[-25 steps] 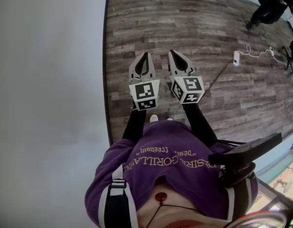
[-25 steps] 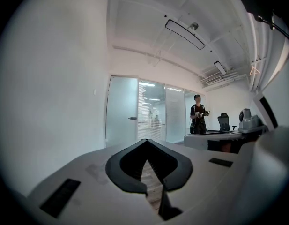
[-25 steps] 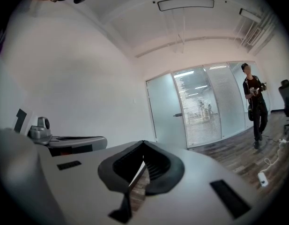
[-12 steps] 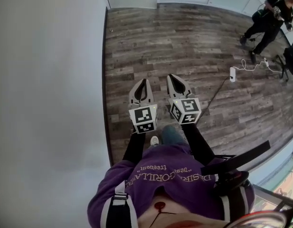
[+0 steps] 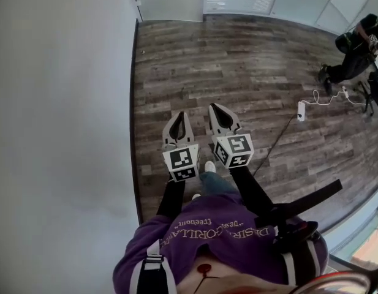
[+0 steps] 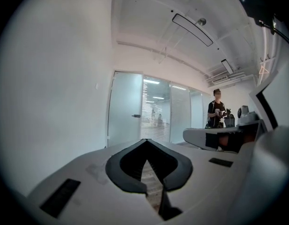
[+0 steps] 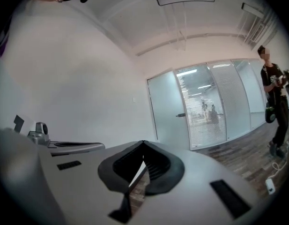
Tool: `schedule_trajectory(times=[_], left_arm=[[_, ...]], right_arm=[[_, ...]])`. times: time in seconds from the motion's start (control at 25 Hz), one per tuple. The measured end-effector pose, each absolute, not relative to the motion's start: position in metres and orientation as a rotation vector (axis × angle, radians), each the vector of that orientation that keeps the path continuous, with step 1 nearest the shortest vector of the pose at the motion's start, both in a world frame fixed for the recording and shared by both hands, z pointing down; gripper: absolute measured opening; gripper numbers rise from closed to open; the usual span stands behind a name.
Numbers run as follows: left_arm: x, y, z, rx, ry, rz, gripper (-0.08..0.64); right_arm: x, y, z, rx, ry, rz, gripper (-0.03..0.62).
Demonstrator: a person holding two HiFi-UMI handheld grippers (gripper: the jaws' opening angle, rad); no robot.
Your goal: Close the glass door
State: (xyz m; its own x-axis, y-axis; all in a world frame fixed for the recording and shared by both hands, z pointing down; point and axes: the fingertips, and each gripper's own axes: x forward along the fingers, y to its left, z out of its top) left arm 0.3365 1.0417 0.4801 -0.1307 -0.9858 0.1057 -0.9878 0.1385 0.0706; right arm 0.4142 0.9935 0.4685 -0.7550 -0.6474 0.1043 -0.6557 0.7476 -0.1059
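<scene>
Only the gripper views show the frosted glass door (image 6: 124,110) with its handle (image 6: 136,116), well ahead beside the smooth white wall (image 5: 60,103). The head view shows the left gripper (image 5: 181,115) and right gripper (image 5: 212,107) side by side, nearly level, over a grey plank floor (image 5: 250,60). Both claws are pressed together, empty.

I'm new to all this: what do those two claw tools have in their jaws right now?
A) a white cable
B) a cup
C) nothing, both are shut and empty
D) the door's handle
C: the left gripper and the right gripper each have their jaws closed tip to tip, with only the wood floor showing behind them. The glass door stands well ahead, untouched.
</scene>
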Motion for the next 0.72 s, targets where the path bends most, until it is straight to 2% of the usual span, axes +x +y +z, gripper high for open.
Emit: schedule_trajectory(times=[0.32,0.72], left_arm=[[0.323,0.95,0.46,1.945,-2.321,-0.026,-0.009],[0.314,0.883,0.472,1.88,-2.346,0.002,-0.009]], right_arm=[[0.404,0.904,0.455,1.028,-2.909,0.225,-0.009],[0.395,0.83,0.466,0.972,-2.922,0.269,-0.009]])
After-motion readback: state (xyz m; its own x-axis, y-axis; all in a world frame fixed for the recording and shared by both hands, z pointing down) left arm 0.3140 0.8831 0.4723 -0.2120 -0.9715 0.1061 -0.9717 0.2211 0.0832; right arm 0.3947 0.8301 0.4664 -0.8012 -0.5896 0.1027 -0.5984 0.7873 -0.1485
